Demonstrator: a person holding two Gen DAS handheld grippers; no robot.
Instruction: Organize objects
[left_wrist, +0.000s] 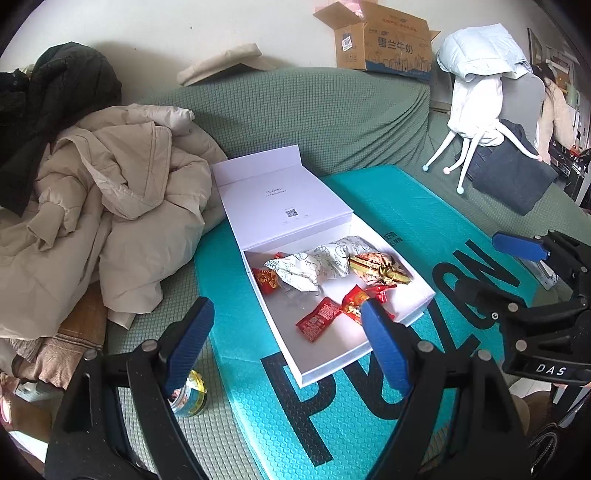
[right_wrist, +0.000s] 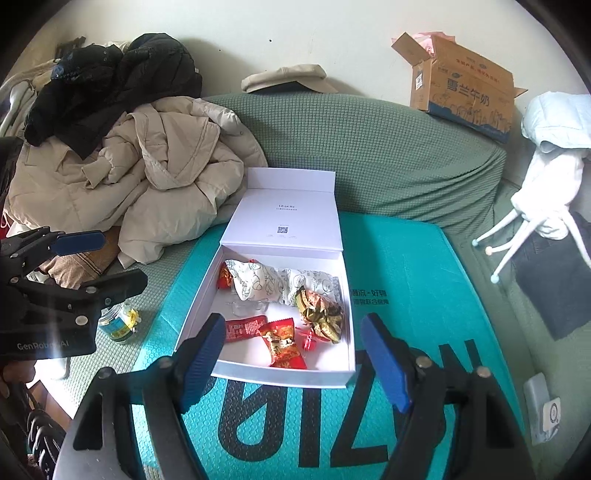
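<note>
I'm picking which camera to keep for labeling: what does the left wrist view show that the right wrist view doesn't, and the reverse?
Only the left wrist view shows a person at the far right edge and the right hand-held gripper, open and empty. Only the right wrist view shows the white device on the sofa and the left hand-held gripper, open and empty. Both show the open white box of snacks on the teal package, the small jar, the beige coat and the cardboard box.
</note>
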